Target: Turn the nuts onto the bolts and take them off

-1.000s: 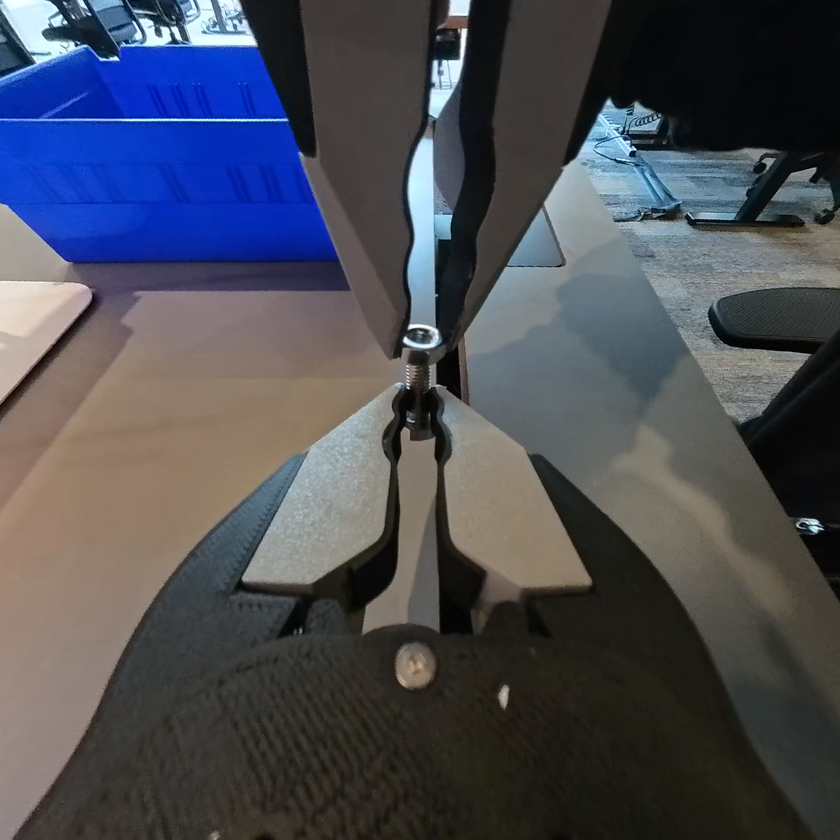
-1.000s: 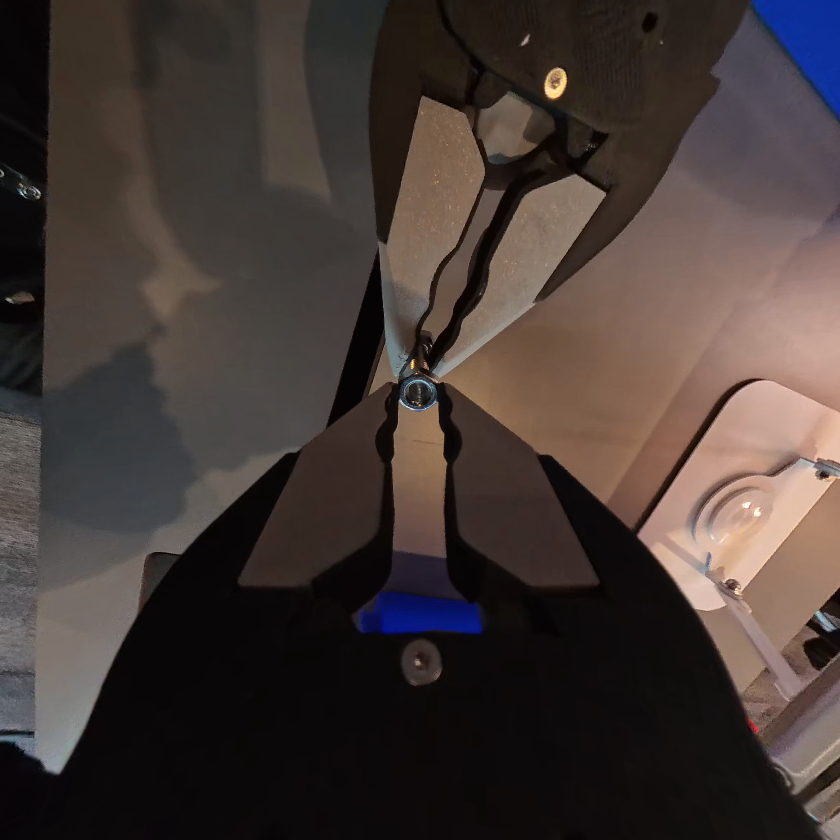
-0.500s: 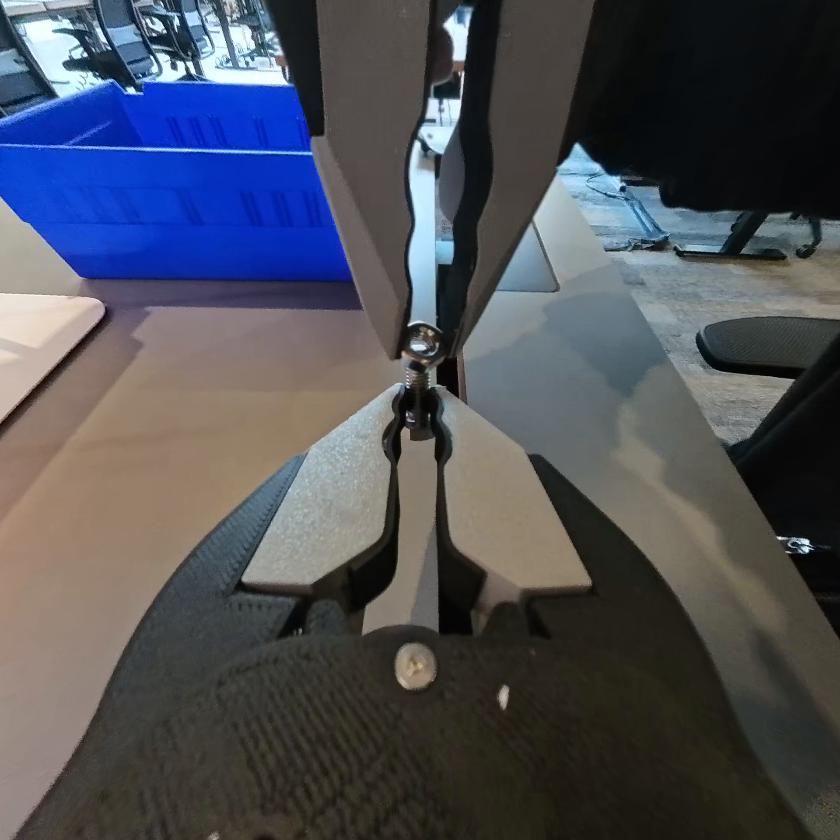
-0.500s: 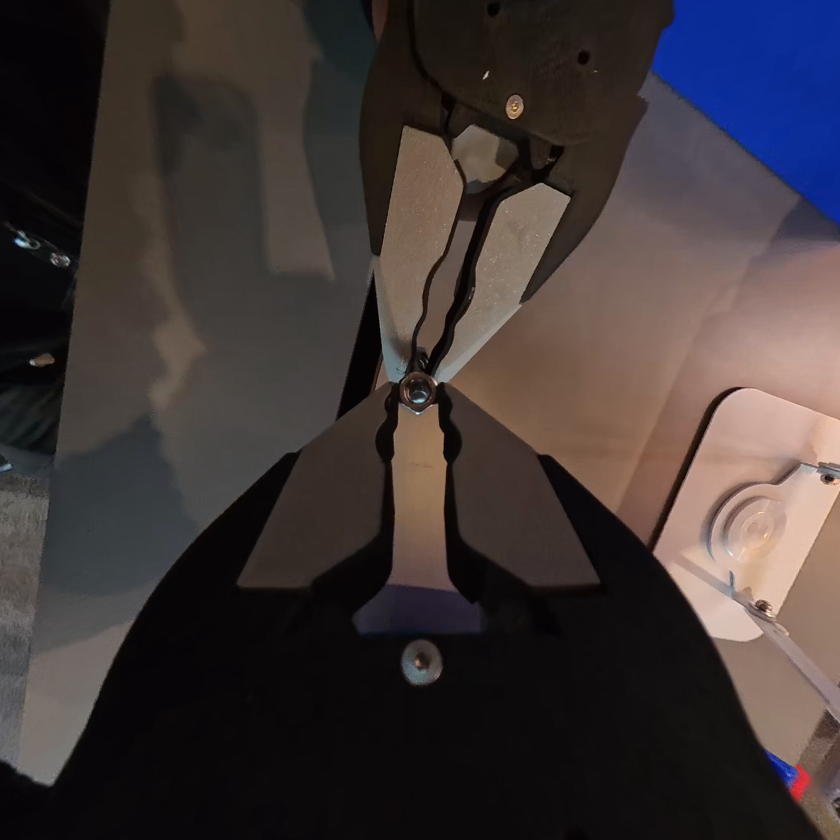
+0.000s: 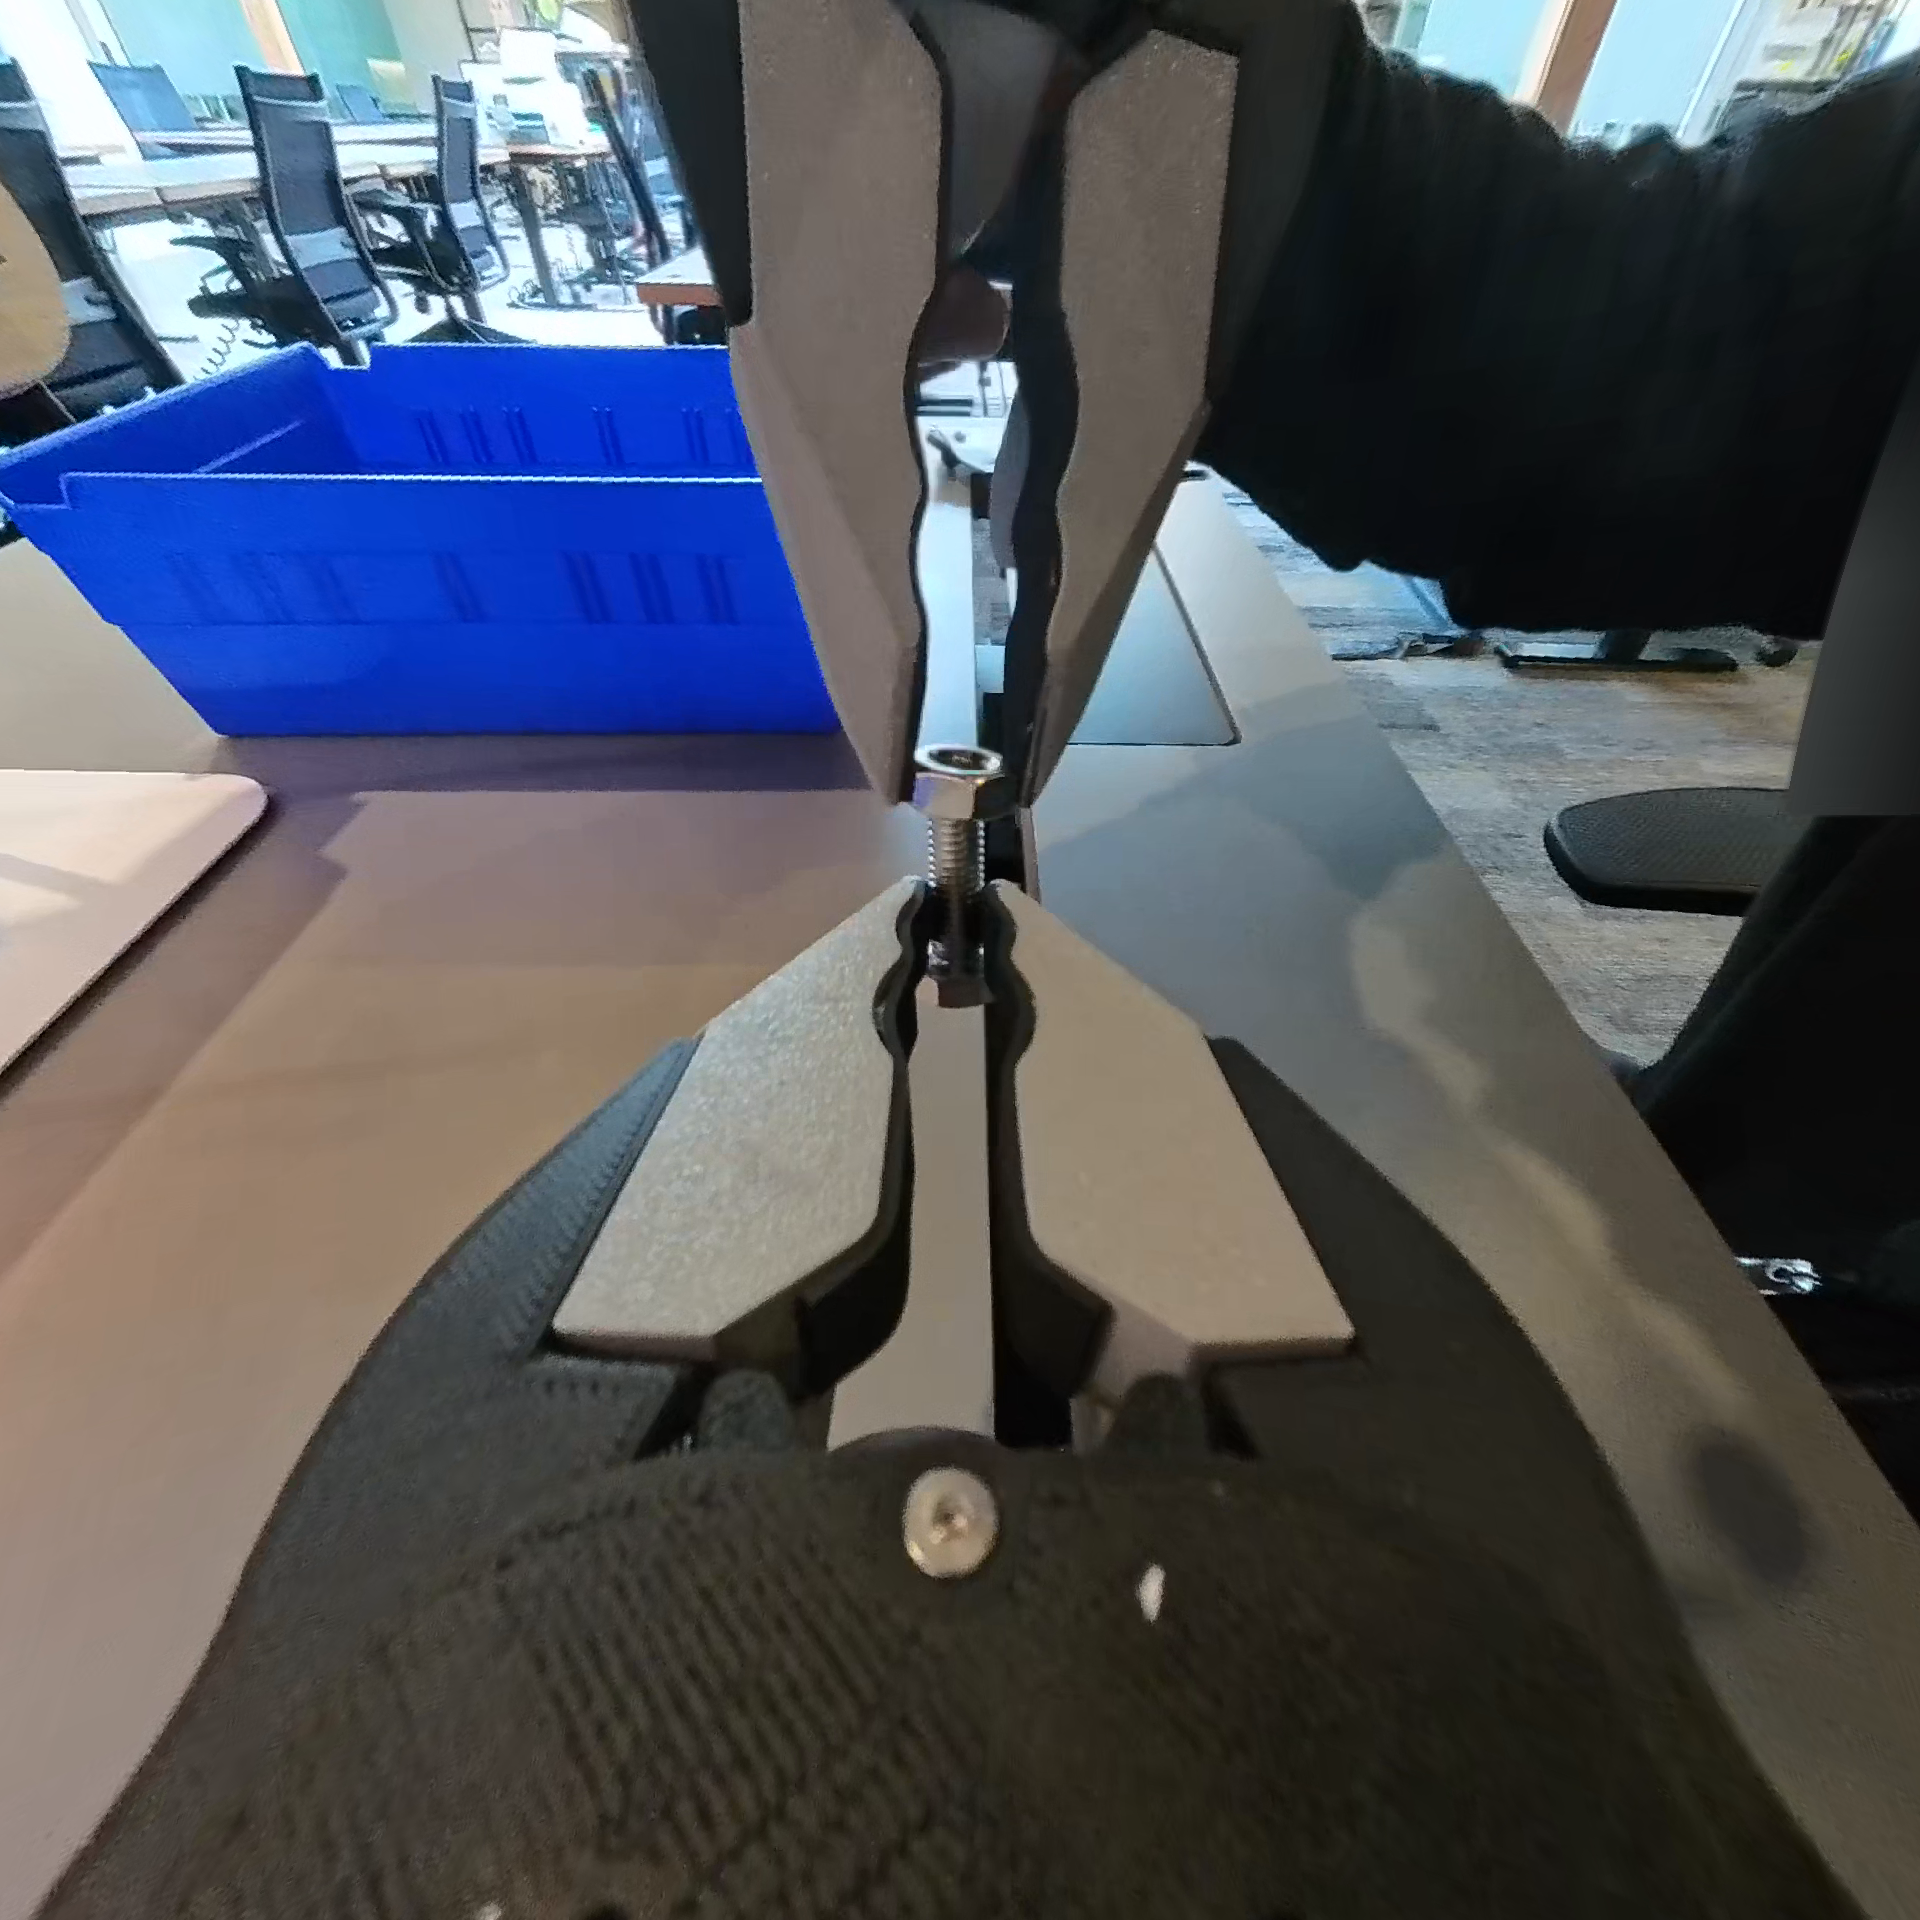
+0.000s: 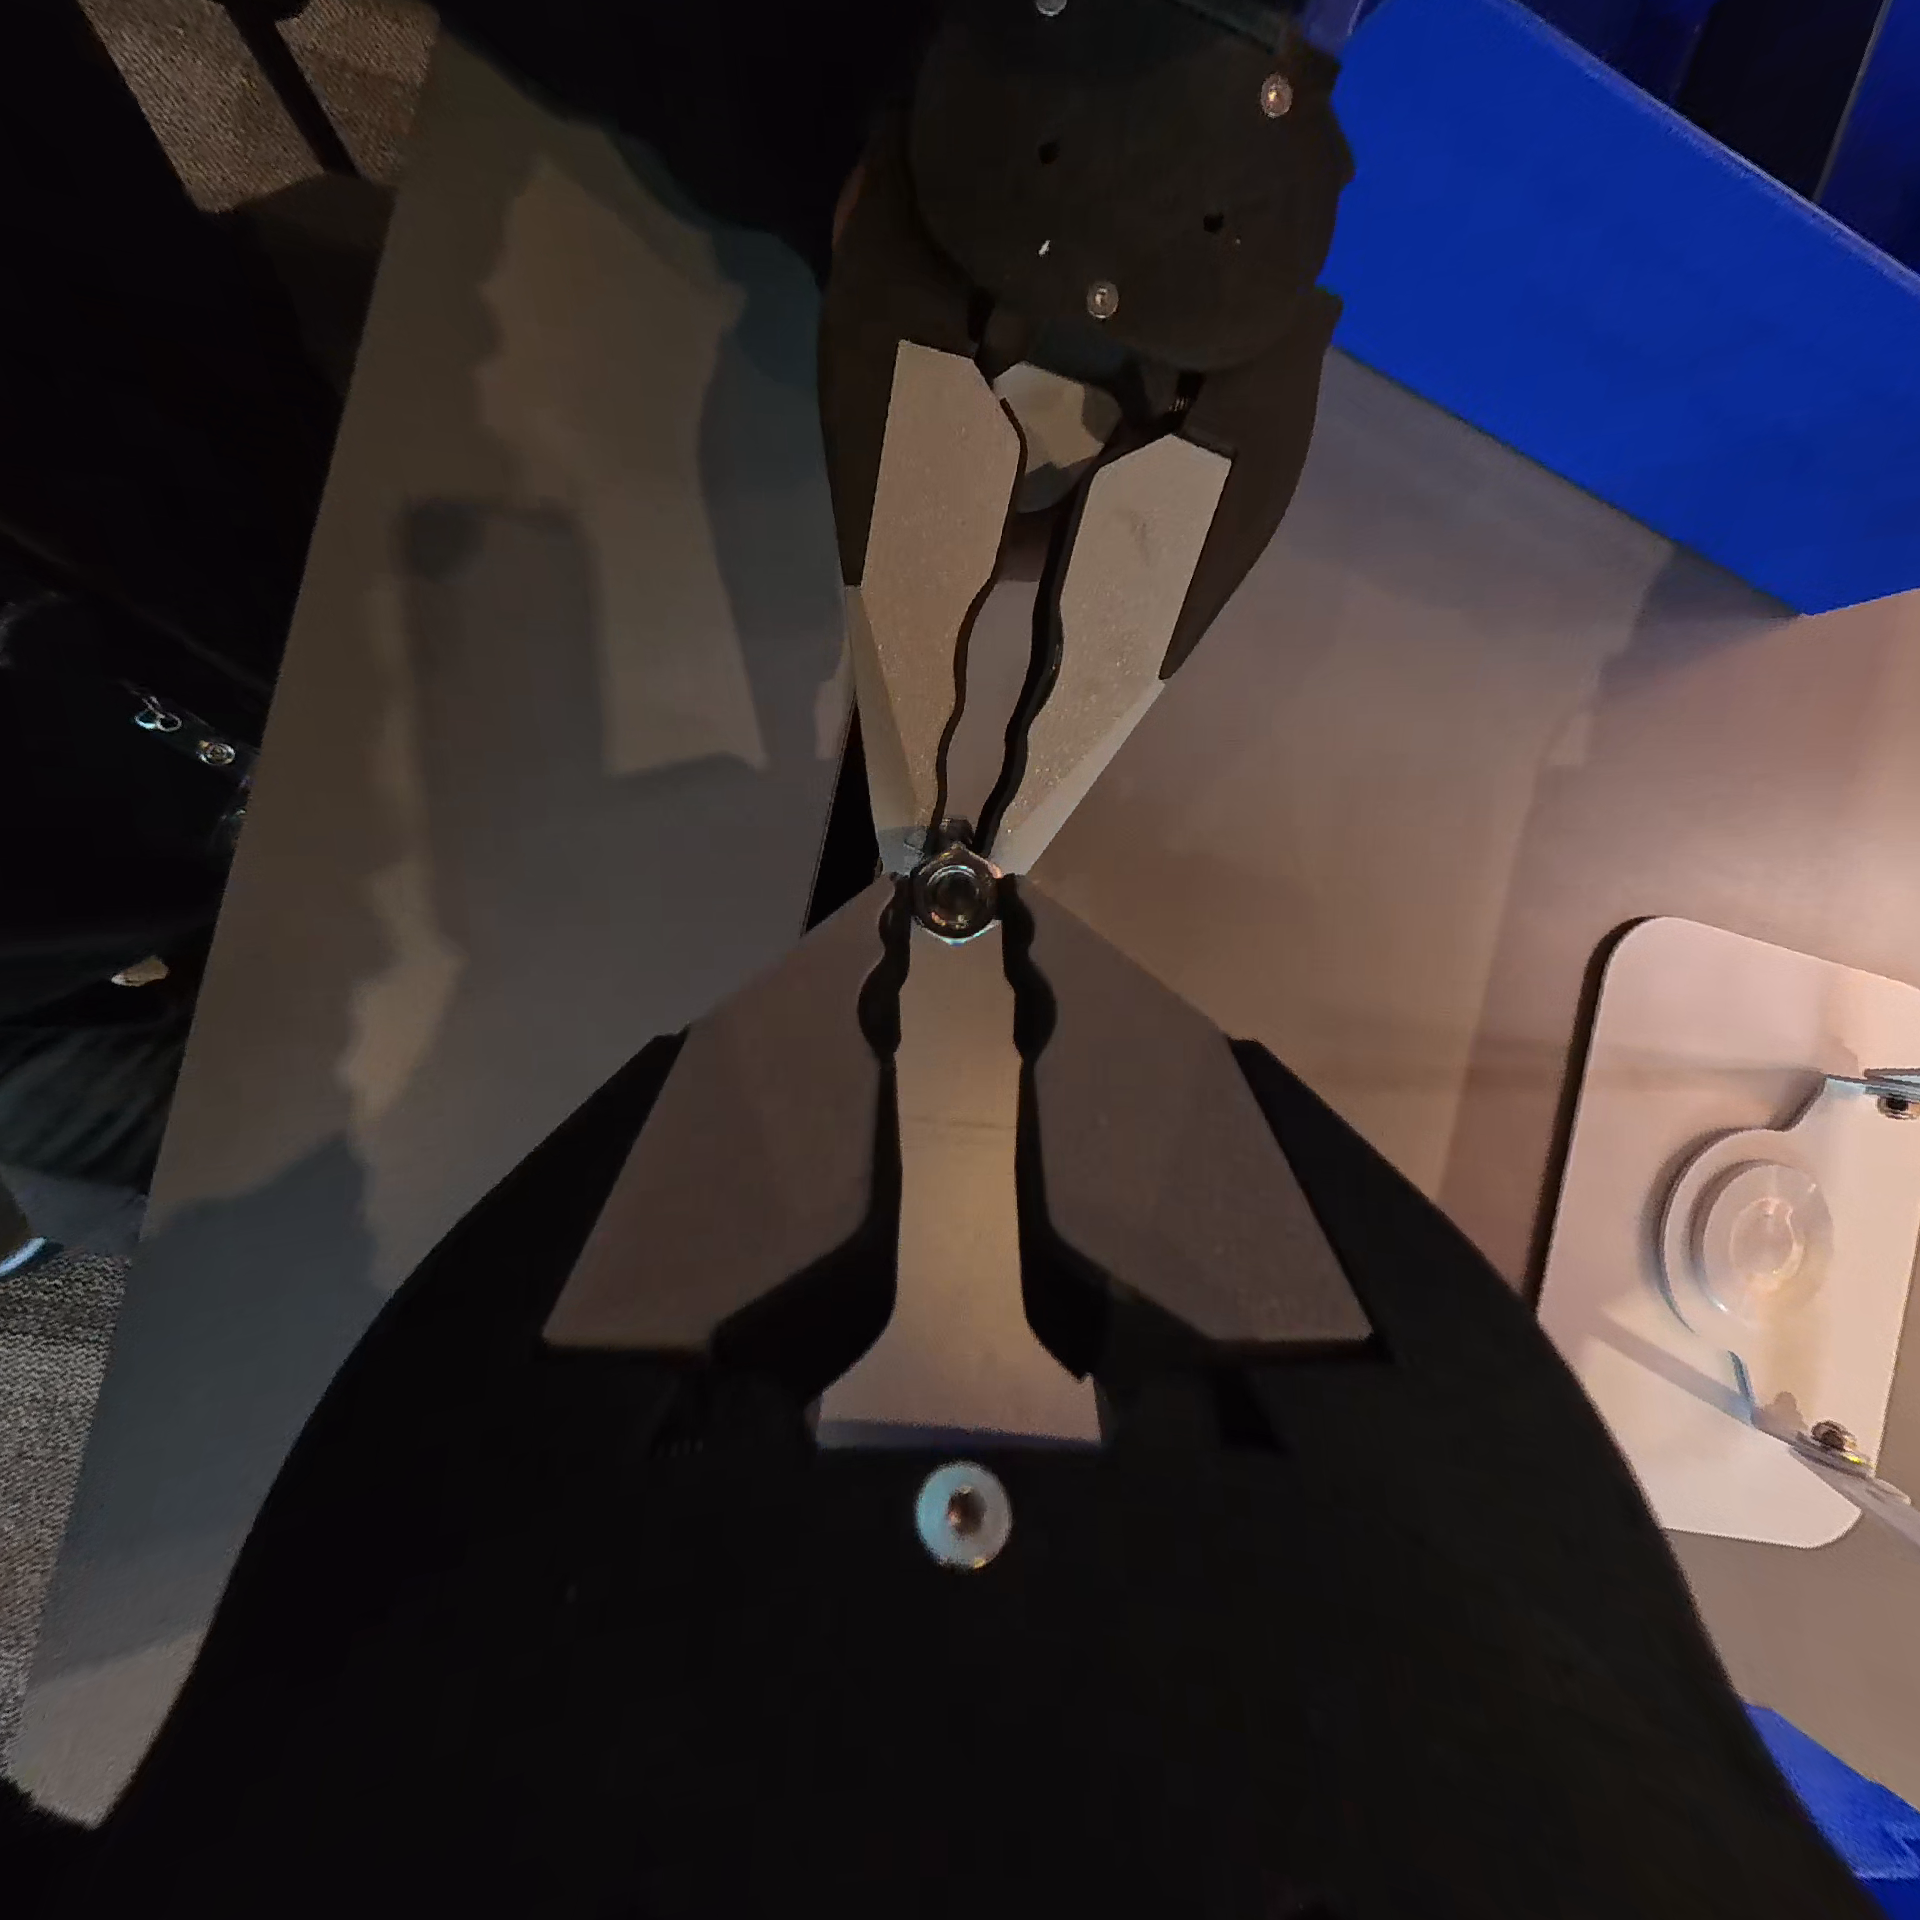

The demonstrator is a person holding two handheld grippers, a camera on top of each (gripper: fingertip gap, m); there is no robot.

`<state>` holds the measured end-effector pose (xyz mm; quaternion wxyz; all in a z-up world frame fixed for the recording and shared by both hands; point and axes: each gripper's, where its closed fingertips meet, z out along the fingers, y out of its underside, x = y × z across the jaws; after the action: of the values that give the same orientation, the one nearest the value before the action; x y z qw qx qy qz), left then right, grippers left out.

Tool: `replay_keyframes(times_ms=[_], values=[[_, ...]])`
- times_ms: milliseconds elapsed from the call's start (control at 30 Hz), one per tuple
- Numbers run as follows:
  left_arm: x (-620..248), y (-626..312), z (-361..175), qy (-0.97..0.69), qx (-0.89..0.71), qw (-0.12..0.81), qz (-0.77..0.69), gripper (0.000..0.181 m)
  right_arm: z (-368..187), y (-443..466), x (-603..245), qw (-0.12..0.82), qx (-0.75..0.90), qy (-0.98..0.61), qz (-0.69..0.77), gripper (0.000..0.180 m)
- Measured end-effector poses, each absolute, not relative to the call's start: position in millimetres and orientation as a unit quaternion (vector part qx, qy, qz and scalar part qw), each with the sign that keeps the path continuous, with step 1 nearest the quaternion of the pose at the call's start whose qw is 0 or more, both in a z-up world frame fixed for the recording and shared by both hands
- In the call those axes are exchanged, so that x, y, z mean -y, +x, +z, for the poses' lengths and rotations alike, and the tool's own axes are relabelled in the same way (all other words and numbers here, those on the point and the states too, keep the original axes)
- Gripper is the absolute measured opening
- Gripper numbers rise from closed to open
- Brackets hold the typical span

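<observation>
A silver bolt (image 5: 952, 854) stands upright between the two grippers above the grey table (image 5: 436, 1039). My left gripper (image 5: 956, 940) is shut on the bolt's lower end, and only the threaded shaft shows above its tips. A hex nut (image 5: 958, 781) sits on the top of the thread. My right gripper (image 5: 961, 790) comes down from above and is shut on the nut. In the right wrist view the right gripper (image 6: 951, 906) holds the nut (image 6: 951, 902) seen end-on. There the left gripper (image 6: 948, 836) points at it from the far side.
A blue plastic bin (image 5: 416, 582) stands at the back left and also shows in the right wrist view (image 6: 1610, 312). A pale board (image 6: 1714, 1247) with a clear suction cup and metal bracket lies to one side. The table's right edge drops to carpet, next to an office chair (image 5: 1662, 842). My two grippers' fingertips are within a few centimetres of each other.
The right gripper has turned around the bolt's axis with the nut in it. The left gripper has tilted up a little, so more of the room shows. Both grips have held.
</observation>
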<state>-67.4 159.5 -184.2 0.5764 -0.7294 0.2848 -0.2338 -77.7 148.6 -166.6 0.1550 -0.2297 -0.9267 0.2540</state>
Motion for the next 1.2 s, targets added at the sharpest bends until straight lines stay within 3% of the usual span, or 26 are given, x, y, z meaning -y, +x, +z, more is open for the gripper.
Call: replay_keyframes(times_ms=[400, 833, 1200], values=[[-161.4, -69.0, -188.1, -0.735, -0.29, 0.575, -0.211, 0.007, -170.7, -78.5, -150.1, 0.148, 0.921, -0.251, 0.26, 0.014], [-172.9, -87.0, -189.3, -0.752, -0.263, 0.588, -0.145, 0.007, -170.7, -95.6, -160.1, 0.149, 0.851, -0.415, 0.285, 0.014], [-171.6, -88.8, -178.6, -0.739, -0.245, 0.604, -0.171, 0.007, -171.6, -101.0, -159.7, 0.167, 0.829, -0.434, 0.311, 0.019]])
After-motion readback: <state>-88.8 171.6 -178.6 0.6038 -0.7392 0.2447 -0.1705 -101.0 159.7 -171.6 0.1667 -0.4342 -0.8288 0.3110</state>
